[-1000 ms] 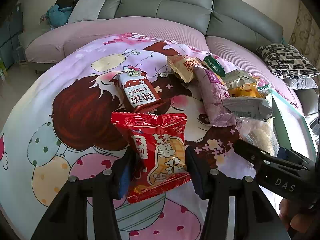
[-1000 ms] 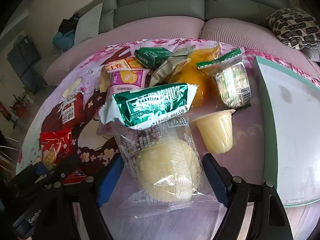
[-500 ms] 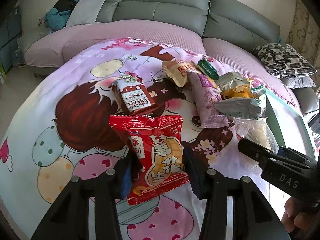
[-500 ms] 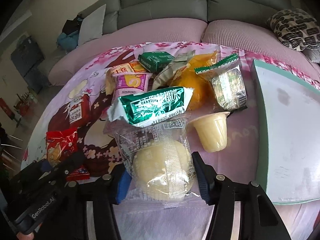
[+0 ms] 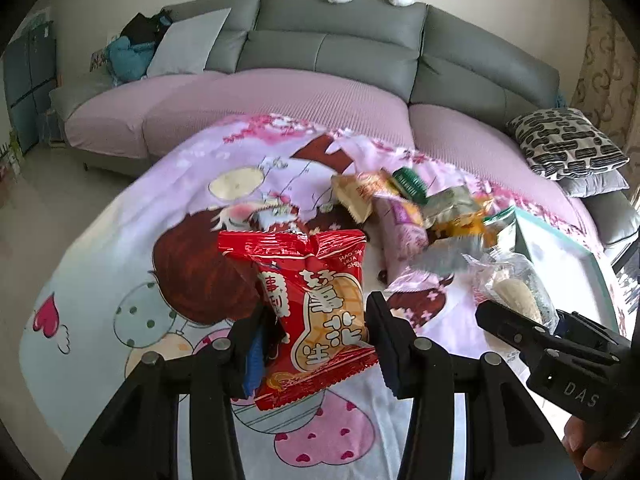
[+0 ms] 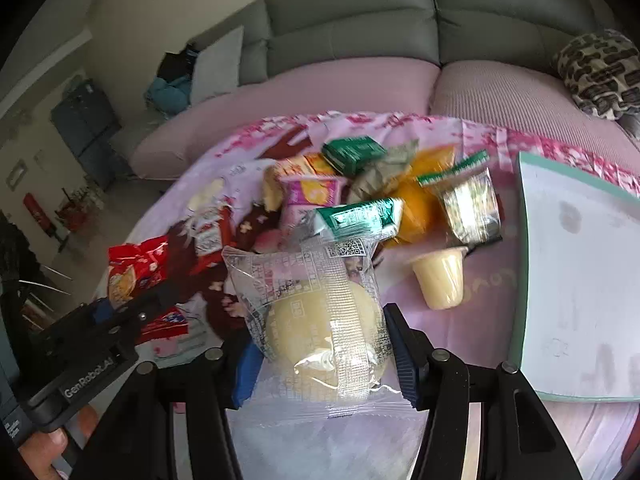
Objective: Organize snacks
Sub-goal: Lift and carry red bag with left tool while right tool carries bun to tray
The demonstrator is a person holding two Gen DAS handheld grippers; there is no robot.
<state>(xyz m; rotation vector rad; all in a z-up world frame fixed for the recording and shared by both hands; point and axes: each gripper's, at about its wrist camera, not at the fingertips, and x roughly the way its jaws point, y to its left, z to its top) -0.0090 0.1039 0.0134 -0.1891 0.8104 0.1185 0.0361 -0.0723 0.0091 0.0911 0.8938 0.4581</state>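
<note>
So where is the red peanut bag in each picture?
Left wrist view: the red peanut bag sits bottom centre, pinched in the left claw.
Right wrist view: the same bag is at the middle left, behind the other claw's black arm; the right claw holds a clear-wrapped bun.
Shared landmark: the mint-edged tray, right of the snack pile in both.

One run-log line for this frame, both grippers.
left gripper: shut on red peanut packet | right gripper: shut on clear-wrapped bun | tray: bare | snack pile: on cloth
</note>
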